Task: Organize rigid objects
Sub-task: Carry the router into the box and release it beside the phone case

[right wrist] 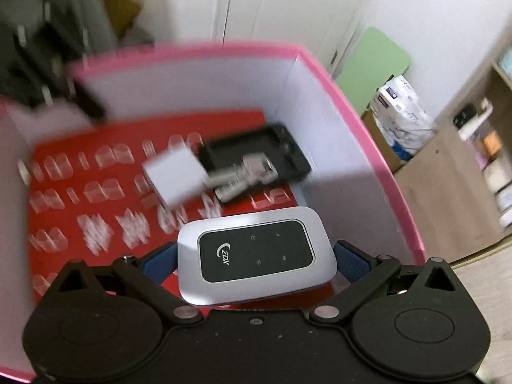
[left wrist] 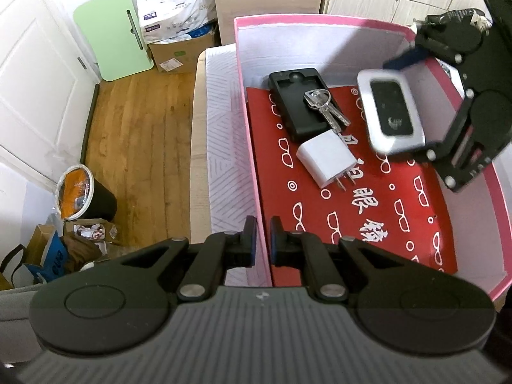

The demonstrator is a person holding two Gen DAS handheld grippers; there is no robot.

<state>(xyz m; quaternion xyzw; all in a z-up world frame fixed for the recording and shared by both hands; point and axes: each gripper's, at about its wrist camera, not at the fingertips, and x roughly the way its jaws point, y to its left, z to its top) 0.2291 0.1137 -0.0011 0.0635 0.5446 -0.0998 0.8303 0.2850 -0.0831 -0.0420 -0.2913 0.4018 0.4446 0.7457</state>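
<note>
The right gripper was clamped on the silver router above the pink box, at 3 o'clock from the charger, keys and black case, while the left gripper sat nearly closed astride the box's near wall.

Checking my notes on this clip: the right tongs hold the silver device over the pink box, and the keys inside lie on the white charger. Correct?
One slip. The keys lie on the black case, not the white charger, as the left wrist view shows. The right tongs do hold the silver device over the pink box.
</note>
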